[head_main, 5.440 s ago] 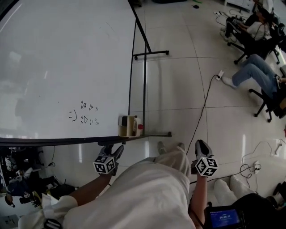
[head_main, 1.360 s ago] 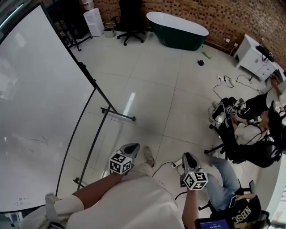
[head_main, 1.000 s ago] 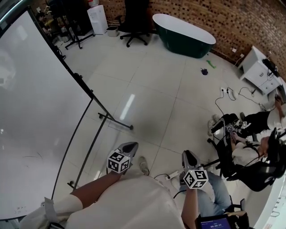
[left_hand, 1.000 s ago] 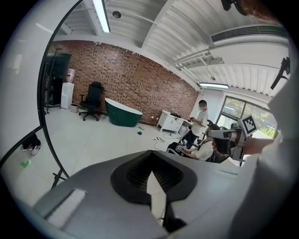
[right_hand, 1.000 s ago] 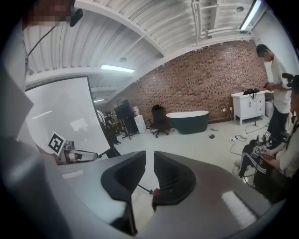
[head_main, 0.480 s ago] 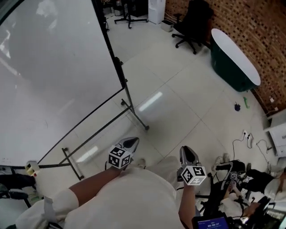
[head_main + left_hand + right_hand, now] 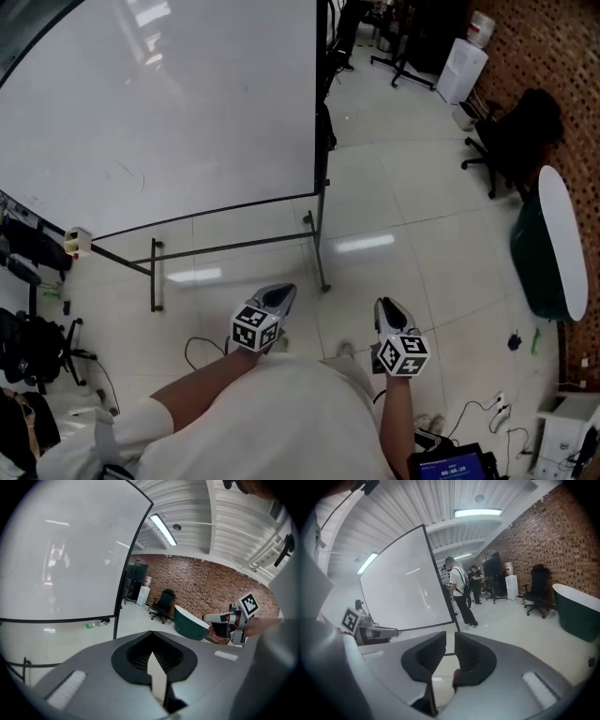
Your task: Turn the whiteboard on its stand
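A large whiteboard fills the upper left of the head view. It stands on a black tubular stand on a white tiled floor. The board's face is mostly blank, with a few faint marks. A small pale box sits at the left end of its lower edge.

Below the board, the person's two arms reach forward in white sleeves. The left tool points toward the stand's right foot but touches neither stand nor board. In the left gripper view, the left tool has its jaws pressed together, with nothing between them. The whiteboard rises ahead and to its left.

The right tool hovers over bare floor, just right of the left one. In the right gripper view, the right tool has its jaws a narrow slit apart and is empty. The whiteboard stands ahead of it, apart, and people stand beyond the board's right edge.

At the right edge of the floor lies a dark green bathtub. A black office chair stands beyond it, near a brick wall.
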